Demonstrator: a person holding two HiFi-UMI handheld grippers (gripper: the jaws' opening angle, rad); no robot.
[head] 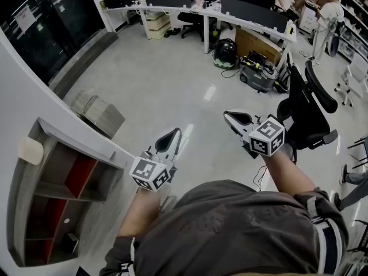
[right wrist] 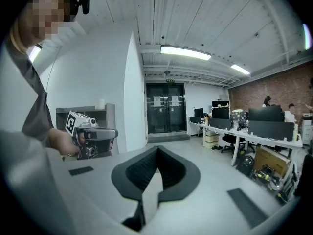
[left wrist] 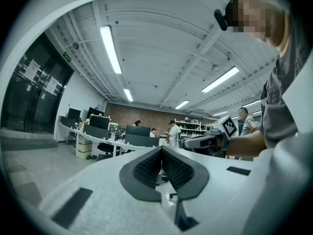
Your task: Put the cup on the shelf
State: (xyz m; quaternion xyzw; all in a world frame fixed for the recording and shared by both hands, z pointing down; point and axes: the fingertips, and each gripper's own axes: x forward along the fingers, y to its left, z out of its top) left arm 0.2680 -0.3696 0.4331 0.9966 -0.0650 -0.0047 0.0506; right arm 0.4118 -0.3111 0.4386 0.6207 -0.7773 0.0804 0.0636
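Observation:
A cream cup stands on top of the grey shelf unit at the left, against the white wall. In the right gripper view the cup shows small on the shelf's top. My left gripper hangs in the air right of the shelf, jaws shut with nothing between them. My right gripper is held further right at about the same height, also shut and empty. Each gripper view shows its own jaws closed, left gripper and right gripper, and the other gripper beside them.
The shelf has red-backed compartments below its top. Flat grey boards lie on the floor beyond it. A black office chair stands to the right. Desks with monitors, a box and equipment line the back. Dark glass doors are at far left.

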